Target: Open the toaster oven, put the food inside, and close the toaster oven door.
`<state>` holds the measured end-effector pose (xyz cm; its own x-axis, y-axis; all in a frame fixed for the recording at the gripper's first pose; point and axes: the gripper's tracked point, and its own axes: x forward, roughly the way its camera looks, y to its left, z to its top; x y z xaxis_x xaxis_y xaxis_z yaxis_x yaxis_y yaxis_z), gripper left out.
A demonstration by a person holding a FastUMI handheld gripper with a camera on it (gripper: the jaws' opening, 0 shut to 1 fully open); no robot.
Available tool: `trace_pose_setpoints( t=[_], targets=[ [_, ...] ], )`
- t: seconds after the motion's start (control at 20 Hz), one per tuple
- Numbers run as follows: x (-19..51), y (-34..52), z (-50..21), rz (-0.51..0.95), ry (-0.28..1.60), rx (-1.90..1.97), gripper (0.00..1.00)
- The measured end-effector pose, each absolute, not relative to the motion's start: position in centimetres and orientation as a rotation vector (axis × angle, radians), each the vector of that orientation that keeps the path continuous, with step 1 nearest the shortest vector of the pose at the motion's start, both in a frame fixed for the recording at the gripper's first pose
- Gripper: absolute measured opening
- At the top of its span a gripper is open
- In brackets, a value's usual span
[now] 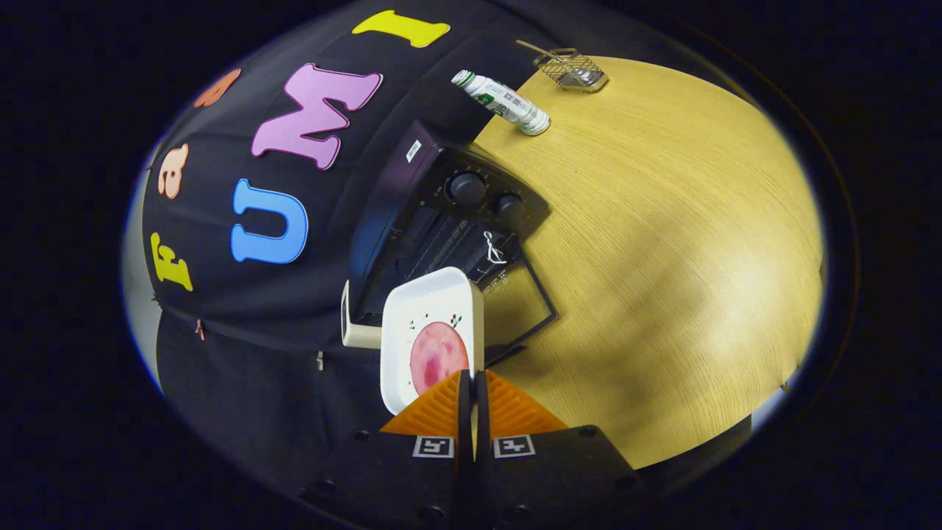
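Recording booth – cloth wall (243, 346), wooden table (662, 258)

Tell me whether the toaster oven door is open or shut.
Open. The toaster oven door hangs swung out onto the table, just beyond the white plate pinched in the gripper.

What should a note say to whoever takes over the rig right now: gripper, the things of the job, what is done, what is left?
Gripper: fingers nearly closed, pinching the near rim of the white plate, held on edge.
Plate carries a round pink slice of food and sits just ahead of the toaster oven.
Oven door is already open, lying down toward the table.
Done: door opened, food picked up.
Left: slide the plate into the oven, let go, close the door.
Further back on the table: a bottle and a wire basket.
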<state>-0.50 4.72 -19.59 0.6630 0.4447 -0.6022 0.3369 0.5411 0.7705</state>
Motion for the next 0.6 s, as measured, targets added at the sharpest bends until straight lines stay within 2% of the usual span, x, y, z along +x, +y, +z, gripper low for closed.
trace_pose_setpoints(
  t=[0.25, 0.6],
  targets=[
    [3.1, 6.6, -22.5, 0.03, 0.924, 1.068, 0.05],
    [9.7, 8.9, -24.0, -0.009, 0.84, 1.227, 0.05]
  ],
)
